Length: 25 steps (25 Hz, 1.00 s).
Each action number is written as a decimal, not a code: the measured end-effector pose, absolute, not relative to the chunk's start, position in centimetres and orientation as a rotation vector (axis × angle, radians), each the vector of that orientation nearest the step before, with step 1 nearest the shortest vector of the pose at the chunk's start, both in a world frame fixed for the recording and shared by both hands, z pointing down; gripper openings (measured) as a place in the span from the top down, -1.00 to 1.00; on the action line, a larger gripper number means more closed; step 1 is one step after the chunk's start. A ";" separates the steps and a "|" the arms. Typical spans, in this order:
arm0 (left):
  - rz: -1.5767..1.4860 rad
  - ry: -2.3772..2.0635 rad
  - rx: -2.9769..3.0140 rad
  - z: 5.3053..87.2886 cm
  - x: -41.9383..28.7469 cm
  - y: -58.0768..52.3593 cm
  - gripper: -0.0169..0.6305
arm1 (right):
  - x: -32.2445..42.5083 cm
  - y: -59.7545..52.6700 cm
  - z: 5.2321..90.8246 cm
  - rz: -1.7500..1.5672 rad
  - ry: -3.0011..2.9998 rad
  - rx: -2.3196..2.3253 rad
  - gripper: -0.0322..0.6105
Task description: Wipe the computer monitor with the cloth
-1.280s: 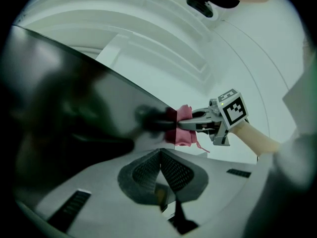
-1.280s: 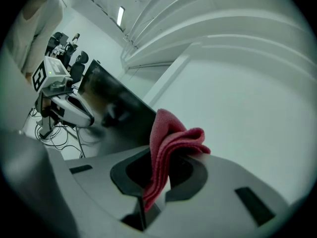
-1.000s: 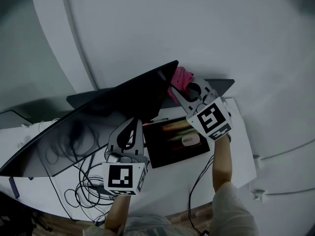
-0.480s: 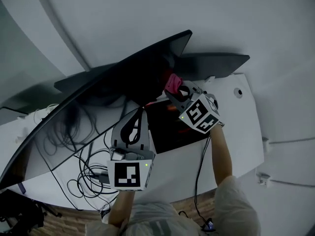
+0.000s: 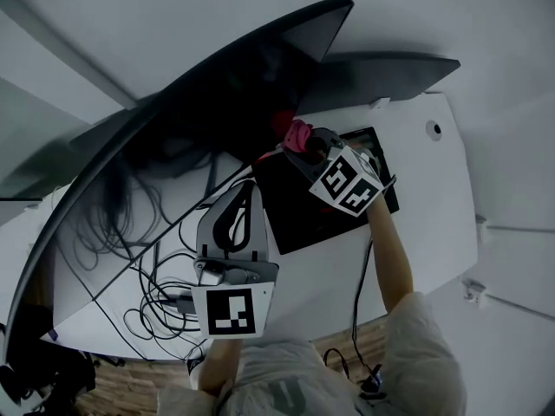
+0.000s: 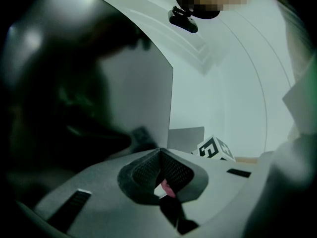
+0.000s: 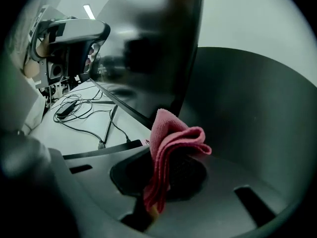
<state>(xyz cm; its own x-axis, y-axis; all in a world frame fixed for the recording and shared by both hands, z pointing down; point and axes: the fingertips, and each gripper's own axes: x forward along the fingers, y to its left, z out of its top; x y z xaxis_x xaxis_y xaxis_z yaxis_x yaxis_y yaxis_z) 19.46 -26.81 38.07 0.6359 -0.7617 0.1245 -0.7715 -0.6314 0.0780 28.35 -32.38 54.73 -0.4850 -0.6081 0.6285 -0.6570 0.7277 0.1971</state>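
Note:
The wide dark monitor (image 5: 199,120) slants across the desk from lower left to upper right. A pink cloth (image 5: 296,133) is pinched in my right gripper (image 5: 303,146), which is shut on it and holds it against the lower part of the screen, near the right end. In the right gripper view the folded cloth (image 7: 171,143) sticks up out of the right gripper (image 7: 166,168), close to the monitor (image 7: 148,48). My left gripper (image 5: 245,191) hovers in front of the screen, shut and empty. Its fingertips (image 6: 159,155) meet beside the monitor (image 6: 59,108).
A black flat pad (image 5: 303,215) lies on the white desk (image 5: 425,189) under the right gripper. Tangled cables (image 5: 156,293) spread over the desk's left part beneath the left gripper. The right gripper's marker cube (image 6: 214,148) shows in the left gripper view.
The right gripper has carried the cloth from the monitor's right corner down and inward along the screen. The head view has shifted. The left gripper has hardly moved.

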 end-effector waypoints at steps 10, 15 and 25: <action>0.121 -1.322 2.732 37.5 18.7 -27.3 0.90 | 28.7 -32.6 54.8 0.102 -2.227 1.004 0.73; 0.094 -1.374 2.749 35.6 17.2 -26.7 0.90 | 31.4 -33.1 49.6 0.054 -2.122 1.372 0.73; -0.095 -1.530 2.780 28.0 11.4 -21.6 0.90 | 22.2 -23.3 29.6 -0.257 -2.344 1.845 0.73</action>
<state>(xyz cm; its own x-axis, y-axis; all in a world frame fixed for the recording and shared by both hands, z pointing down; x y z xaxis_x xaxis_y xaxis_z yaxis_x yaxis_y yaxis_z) 11.39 -21.55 28.02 0.5338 -0.8428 -0.0685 -0.8448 -0.5351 -0.0002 22.21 -23.33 29.58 -0.2338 -0.9722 0.0094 -0.9471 0.2300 0.2238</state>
